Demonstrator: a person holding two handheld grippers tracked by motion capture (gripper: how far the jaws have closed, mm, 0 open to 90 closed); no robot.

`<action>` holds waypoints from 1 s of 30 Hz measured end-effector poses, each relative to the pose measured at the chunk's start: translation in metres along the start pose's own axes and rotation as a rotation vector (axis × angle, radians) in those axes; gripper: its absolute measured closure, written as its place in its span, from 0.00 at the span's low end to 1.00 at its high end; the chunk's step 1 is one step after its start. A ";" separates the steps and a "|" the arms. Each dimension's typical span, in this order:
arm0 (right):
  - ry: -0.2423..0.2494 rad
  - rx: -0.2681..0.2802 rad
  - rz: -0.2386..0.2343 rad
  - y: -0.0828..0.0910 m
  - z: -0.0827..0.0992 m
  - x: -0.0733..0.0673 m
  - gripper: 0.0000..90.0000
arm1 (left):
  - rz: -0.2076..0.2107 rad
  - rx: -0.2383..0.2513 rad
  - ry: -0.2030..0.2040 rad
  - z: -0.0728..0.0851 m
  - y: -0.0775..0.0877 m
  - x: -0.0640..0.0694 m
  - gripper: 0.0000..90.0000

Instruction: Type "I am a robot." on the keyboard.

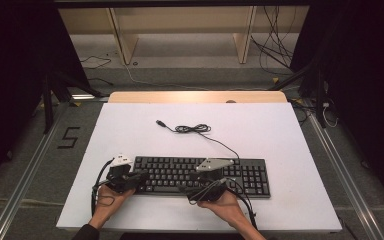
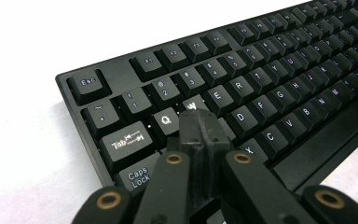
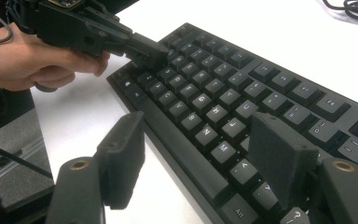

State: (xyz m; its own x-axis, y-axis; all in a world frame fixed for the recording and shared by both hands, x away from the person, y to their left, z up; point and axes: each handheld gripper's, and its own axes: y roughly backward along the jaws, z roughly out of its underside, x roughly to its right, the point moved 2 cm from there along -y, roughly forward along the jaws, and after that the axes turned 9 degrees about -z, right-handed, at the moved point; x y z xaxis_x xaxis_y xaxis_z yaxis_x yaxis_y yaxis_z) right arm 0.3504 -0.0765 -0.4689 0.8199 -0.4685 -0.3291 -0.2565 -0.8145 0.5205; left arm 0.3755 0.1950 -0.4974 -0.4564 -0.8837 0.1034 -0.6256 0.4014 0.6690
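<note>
A black keyboard [image 1: 200,175] lies along the front of the white table [image 1: 260,130], and its cable [image 1: 194,129] is coiled behind it. In the left gripper view my left gripper [image 2: 196,120] is shut with nothing between its jaws. Its tip sits down on the keys just below the W key [image 2: 192,103]. From the high view the left gripper [image 1: 141,176] points right at the keyboard's left end. My right gripper [image 3: 198,133] is open and straddles the keyboard's front edge, one jaw over the table and the other over the bottom key rows [image 3: 223,151]. It holds nothing.
The cable's USB plug [image 1: 159,122] lies loose on the table behind the keyboard. A wooden strip [image 1: 195,97] runs along the table's far edge. On the floor beyond are loose cables [image 1: 275,55], and metal rails [image 1: 340,170] flank the table.
</note>
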 end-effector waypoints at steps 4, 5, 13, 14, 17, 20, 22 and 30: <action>0.000 0.003 0.000 0.000 0.000 0.000 0.41 | 0.008 0.013 0.007 -0.001 0.002 0.000 0.97; 0.000 0.005 0.001 0.000 0.000 0.001 0.41 | 0.006 0.017 0.012 -0.002 0.003 0.000 0.96; -0.006 0.008 0.006 0.000 -0.001 0.002 0.40 | 0.023 0.053 0.033 -0.004 0.010 0.001 0.86; -0.006 0.009 0.007 0.000 -0.001 0.002 0.40 | 0.025 0.053 0.033 -0.004 0.011 0.001 0.83; -0.005 0.009 0.009 0.000 -0.001 0.003 0.40 | 0.037 0.059 0.032 -0.004 0.014 0.002 0.79; -0.005 0.009 0.011 0.000 -0.002 0.004 0.40 | 0.054 0.065 0.042 -0.004 0.016 0.002 0.72; -0.006 0.009 0.013 -0.001 -0.002 0.004 0.40 | 0.061 0.064 0.048 -0.004 0.017 0.002 0.68; -0.007 0.006 0.025 -0.002 -0.003 0.006 0.47 | 0.086 0.086 0.052 -0.003 0.023 0.005 0.51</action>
State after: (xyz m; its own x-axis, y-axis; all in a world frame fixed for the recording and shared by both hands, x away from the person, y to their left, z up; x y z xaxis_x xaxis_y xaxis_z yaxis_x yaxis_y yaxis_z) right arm 0.3576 -0.0770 -0.4698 0.8098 -0.4908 -0.3215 -0.2796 -0.8045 0.5240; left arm 0.3605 0.1989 -0.4789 -0.4789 -0.8553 0.1976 -0.6385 0.4939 0.5903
